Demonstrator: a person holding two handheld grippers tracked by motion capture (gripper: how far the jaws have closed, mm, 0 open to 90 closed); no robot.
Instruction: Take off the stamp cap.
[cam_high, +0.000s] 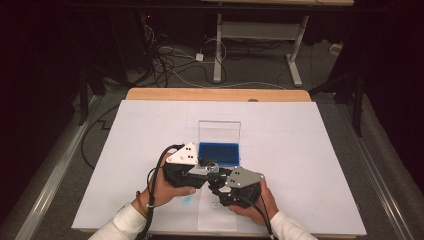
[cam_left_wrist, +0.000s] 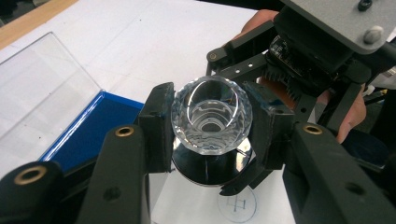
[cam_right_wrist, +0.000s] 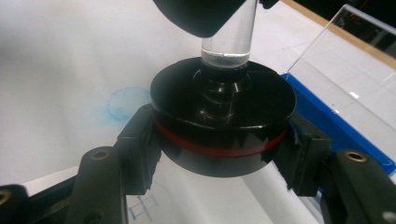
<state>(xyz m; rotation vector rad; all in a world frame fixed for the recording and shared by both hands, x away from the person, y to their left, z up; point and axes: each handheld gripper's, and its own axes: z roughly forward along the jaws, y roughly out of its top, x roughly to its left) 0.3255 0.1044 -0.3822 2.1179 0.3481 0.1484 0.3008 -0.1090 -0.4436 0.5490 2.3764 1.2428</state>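
A stamp with a faceted clear handle and a round black base ringed in red hangs just above the table. My left gripper is shut on the clear handle, one pad on each side. My right gripper is shut on the black base from below. In the high view both grippers, left and right, meet at the stamp near the table's front middle. The right gripper's body and the hand that holds it loom behind the stamp in the left gripper view.
A blue ink-pad case with its clear lid standing open sits just behind the grippers. A white sheet covers the table. A small paper with a drawn circle mark lies under the stamp. A faint blue ink ring stains the sheet.
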